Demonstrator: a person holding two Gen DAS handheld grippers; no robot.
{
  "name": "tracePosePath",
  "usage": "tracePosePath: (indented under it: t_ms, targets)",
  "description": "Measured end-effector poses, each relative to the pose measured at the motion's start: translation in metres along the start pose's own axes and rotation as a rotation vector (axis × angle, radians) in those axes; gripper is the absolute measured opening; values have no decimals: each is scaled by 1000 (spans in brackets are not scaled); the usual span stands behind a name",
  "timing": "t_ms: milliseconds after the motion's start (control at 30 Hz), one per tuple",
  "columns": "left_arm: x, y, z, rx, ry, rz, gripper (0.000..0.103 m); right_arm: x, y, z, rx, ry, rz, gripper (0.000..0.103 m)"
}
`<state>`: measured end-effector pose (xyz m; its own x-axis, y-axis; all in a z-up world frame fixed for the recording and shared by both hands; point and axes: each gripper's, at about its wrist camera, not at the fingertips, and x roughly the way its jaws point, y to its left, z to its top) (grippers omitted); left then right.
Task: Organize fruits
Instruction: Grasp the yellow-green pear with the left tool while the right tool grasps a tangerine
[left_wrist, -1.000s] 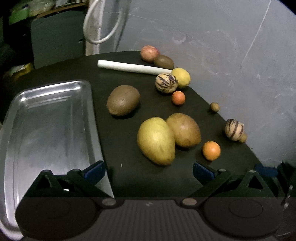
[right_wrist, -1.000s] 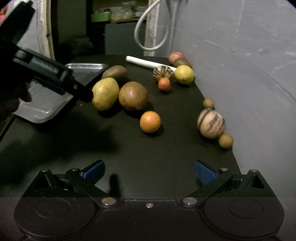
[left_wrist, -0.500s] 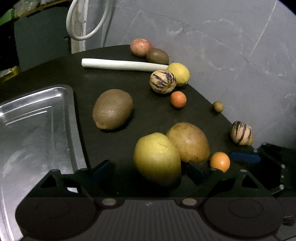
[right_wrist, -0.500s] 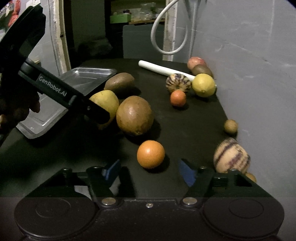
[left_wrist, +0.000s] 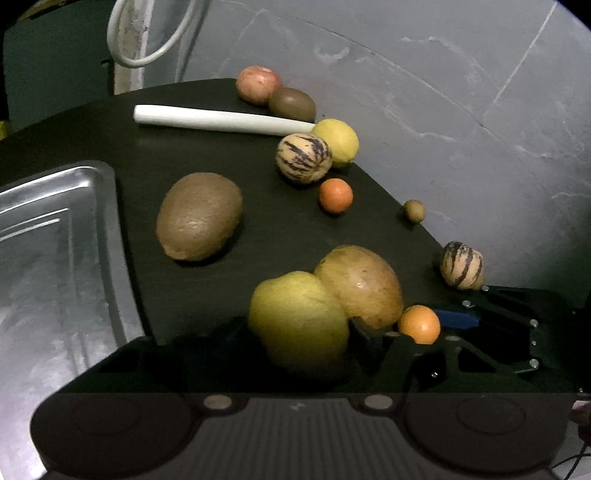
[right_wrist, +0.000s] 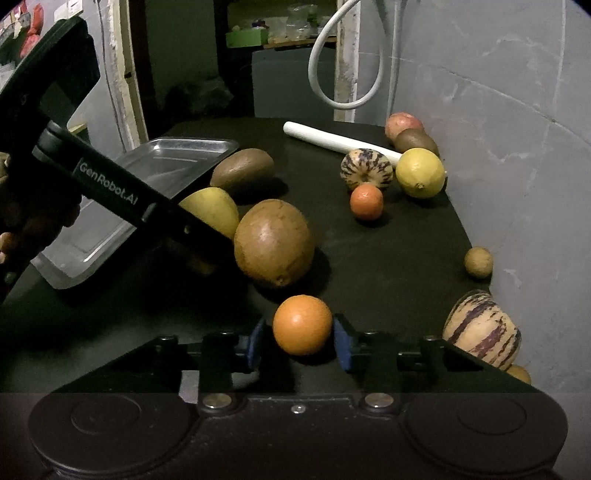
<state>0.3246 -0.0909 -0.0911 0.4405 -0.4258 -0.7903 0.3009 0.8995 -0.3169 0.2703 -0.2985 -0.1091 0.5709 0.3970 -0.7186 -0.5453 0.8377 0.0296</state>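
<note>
A dark bench (right_wrist: 388, 258) stands against a grey wall (right_wrist: 517, 129), with a metal tray (left_wrist: 48, 236) at its left. The left hand-held gripper (left_wrist: 299, 332) has its jaws around a yellow-green fruit (left_wrist: 295, 317), which touches a brown fruit (right_wrist: 273, 242). The right hand-held gripper (right_wrist: 301, 341) brackets a small orange (right_wrist: 302, 324), its blue pads (right_wrist: 341, 345) just beside the skin; contact is unclear.

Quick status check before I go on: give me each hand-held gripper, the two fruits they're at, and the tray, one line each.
left hand-held gripper: fingers either side of the yellow-green fruit; contact unclear.
right hand-held gripper: fingers flank the orange, small gaps visible.
yellow-green fruit: on the table, against a brown fruit.
orange: on the table.
metal tray: no fruit in the visible part.
</note>
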Motion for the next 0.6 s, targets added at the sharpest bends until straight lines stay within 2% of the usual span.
tracePosePath:
  t_ms: [167, 467, 600]
  targets:
    - [-1, -2, -1, 4, 0, 6, 62, -1, -2, -2, 14, -11, -3, 35]
    - [-16, -2, -15, -82, 2, 63, 61, -13, 4, -12, 87, -29, 15, 35]
    - [-31, 1, -28, -145, -14, 55, 61, -18, 13, -15, 127, -39, 26, 35]
